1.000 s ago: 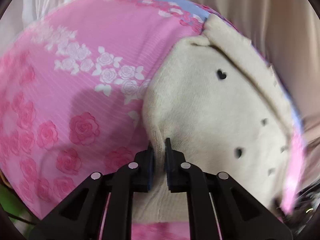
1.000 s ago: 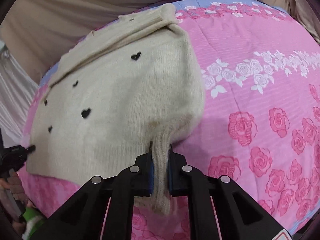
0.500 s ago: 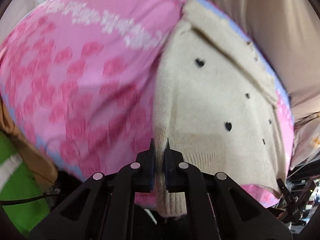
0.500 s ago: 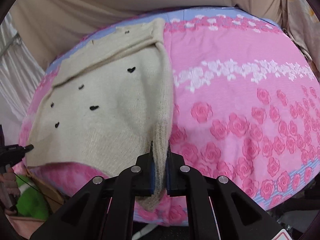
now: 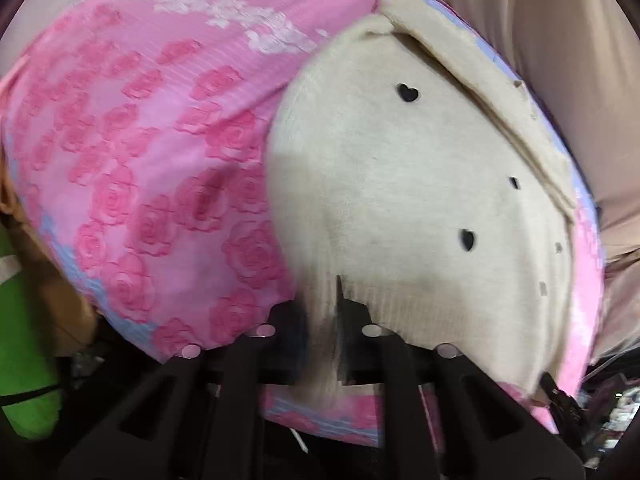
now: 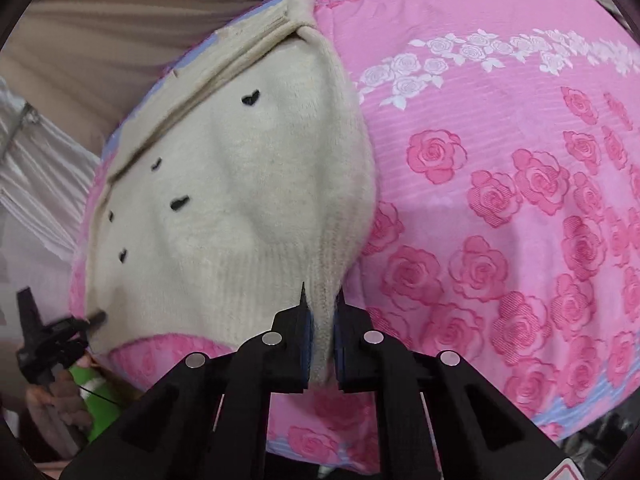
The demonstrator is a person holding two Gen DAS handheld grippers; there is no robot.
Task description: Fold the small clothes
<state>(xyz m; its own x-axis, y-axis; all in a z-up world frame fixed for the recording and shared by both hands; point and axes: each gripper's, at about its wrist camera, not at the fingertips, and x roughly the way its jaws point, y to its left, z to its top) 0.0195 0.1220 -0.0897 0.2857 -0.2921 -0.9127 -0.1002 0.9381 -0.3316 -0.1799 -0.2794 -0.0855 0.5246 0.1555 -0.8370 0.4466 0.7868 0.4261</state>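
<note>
A small cream knit cardigan (image 5: 400, 184) with black heart buttons lies on a pink rose-print bedspread (image 5: 160, 152). It also shows in the right wrist view (image 6: 260, 184) on the same bedspread (image 6: 500, 200). My left gripper (image 5: 322, 320) is shut on the cardigan's ribbed hem at its left corner. My right gripper (image 6: 321, 320) is shut on the ribbed hem at the cardigan's right corner. The left gripper's tip (image 6: 94, 317) shows at the cardigan's other corner in the right wrist view.
Beige fabric (image 6: 120, 12) runs behind the bed's far edge. A green object (image 5: 24, 340) sits low at the left off the bed. The bed's near edge (image 6: 360, 452) lies just under the grippers. Clutter lies at the lower right (image 5: 600, 400).
Both grippers have pulled the cardigan's hem toward the bed's near edge and then closed in on it again. The cardigan's side folds have flattened and it now lies spread out.
</note>
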